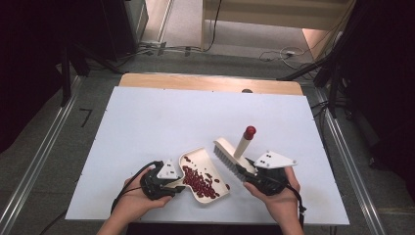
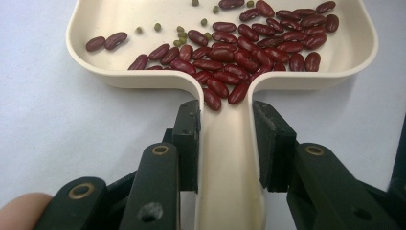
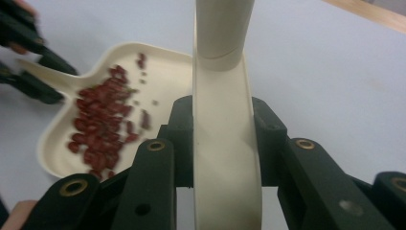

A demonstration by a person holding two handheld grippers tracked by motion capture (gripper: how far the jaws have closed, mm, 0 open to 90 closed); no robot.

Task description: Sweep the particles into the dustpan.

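Observation:
A cream dustpan (image 1: 195, 164) lies on the white table, holding several red kidney beans (image 1: 199, 181) and a few small green beans (image 2: 181, 34). My left gripper (image 1: 177, 185) is shut on the dustpan's handle (image 2: 229, 158), one pad on each side. A cream hand brush (image 1: 226, 152) with a red-capped handle (image 1: 249, 131) sits just right of the pan, bristles down. My right gripper (image 1: 243, 171) is shut on the brush's back (image 3: 225, 143). In the right gripper view the dustpan (image 3: 165, 67) lies to the left with the beans (image 3: 103, 124) inside.
The white sheet (image 1: 161, 117) covers a wooden table whose far edge (image 1: 210, 82) shows at the back. Metal rails (image 1: 39, 161) run along both sides on the floor. Cables (image 1: 284, 53) lie on the floor beyond the table.

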